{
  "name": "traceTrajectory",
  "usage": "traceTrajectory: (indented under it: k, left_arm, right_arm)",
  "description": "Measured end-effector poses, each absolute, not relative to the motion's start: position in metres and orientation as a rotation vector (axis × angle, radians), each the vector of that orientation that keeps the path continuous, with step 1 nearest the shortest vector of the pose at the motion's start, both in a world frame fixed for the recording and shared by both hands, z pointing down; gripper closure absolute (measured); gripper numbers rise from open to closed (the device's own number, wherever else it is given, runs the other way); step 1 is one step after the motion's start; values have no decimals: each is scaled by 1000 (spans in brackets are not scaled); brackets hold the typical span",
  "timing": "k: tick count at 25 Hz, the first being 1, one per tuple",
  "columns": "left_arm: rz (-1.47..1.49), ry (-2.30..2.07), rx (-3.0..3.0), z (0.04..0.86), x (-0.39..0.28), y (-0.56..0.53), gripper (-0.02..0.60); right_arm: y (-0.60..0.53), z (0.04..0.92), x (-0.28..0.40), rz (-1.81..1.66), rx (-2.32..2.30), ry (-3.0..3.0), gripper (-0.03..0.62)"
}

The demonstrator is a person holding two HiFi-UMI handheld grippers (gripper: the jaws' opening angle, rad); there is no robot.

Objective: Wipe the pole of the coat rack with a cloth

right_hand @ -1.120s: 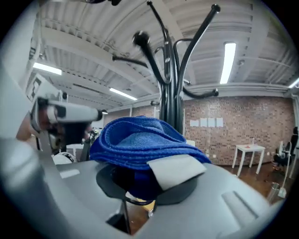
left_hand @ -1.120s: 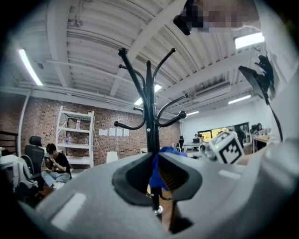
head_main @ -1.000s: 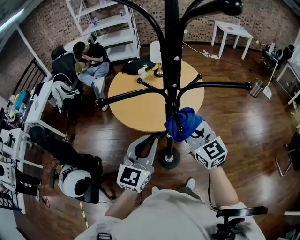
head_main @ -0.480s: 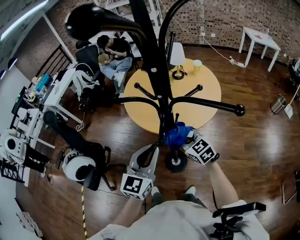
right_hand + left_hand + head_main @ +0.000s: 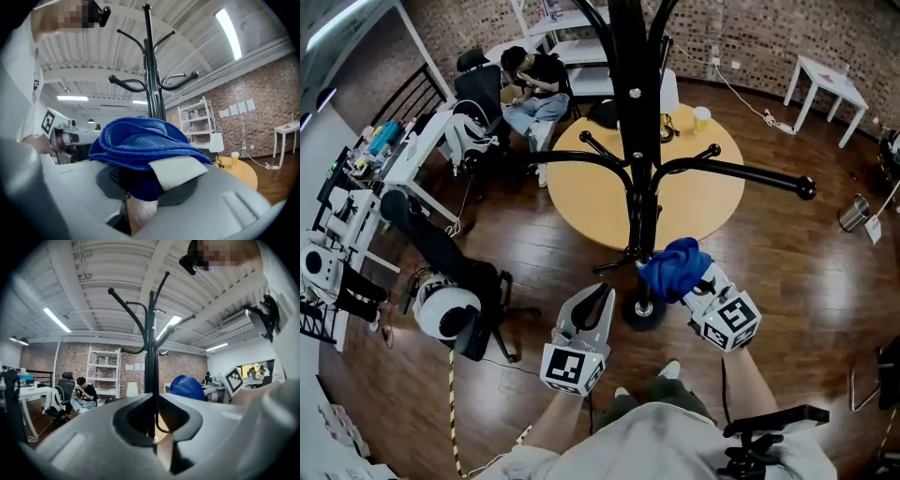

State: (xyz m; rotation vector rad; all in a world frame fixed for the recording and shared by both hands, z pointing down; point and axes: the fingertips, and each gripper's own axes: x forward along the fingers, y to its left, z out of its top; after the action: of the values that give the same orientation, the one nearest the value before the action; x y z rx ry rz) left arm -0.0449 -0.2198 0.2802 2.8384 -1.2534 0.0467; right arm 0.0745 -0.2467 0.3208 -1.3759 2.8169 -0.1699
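Our view has swung since half a second ago, yet the one blue cloth (image 5: 673, 265) stays low on the single pole (image 5: 639, 187), pressed to its 3 o'clock side just above the base (image 5: 639, 312). Our right gripper (image 5: 686, 281) is clenched on it. Our left gripper (image 5: 600, 292), jaws closed on nothing, hovers at the base's 9 o'clock. Four lower arms (image 5: 741, 173) branch out. The round table (image 5: 591, 206) crowds 12 o'clock; bare floor (image 5: 792, 272) lies open at 4 o'clock.

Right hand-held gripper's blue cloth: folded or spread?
Folded and bunched: the blue terry cloth shows stacked layers in a wad, clamped in the jaws of the right hand-held gripper.
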Motion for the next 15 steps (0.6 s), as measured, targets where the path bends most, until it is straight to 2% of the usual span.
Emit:
traceTrajectory:
  k: [7, 11, 15]
  left_arm:
    - [26, -1230, 2860, 288, -61, -206, 548]
    - [43, -1280, 2833, 311, -66, -200, 548]
    - [25, -1330, 2814, 371, -61, -200, 548]
  right_arm:
    - [-170, 285, 51, -85, -1315, 2792, 487]
    - [-148, 328, 33, -107, -1227, 2898, 487]
    - [-150, 413, 26, -93, -1135, 2996, 487]
